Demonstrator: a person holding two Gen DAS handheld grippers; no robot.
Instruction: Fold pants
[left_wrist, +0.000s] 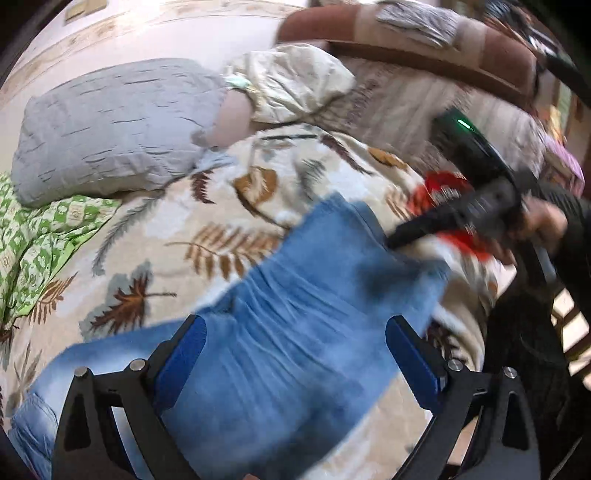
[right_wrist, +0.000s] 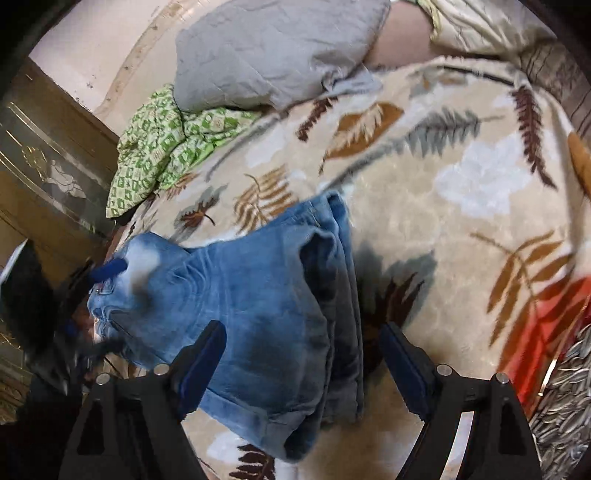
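Light blue jeans (left_wrist: 295, 317) lie folded over on a cream bedspread with a leaf print (left_wrist: 184, 229). My left gripper (left_wrist: 295, 347) is open, its blue pads wide apart just above the denim. My right gripper (right_wrist: 301, 350) is open too, straddling the layered end of the jeans (right_wrist: 266, 317). In the left wrist view the right gripper (left_wrist: 461, 218) shows blurred at the far right edge of the jeans, held by a hand. In the right wrist view the left gripper's blue fingertip (right_wrist: 109, 271) shows blurred at the jeans' far left end.
A grey pillow (left_wrist: 110, 129) and a cream pillow (left_wrist: 291, 81) lie at the head of the bed. A green patterned cloth (left_wrist: 40, 240) is bunched at the left. A brown headboard (left_wrist: 424, 40) curves behind. A red patch (right_wrist: 546, 332) marks the blanket's right side.
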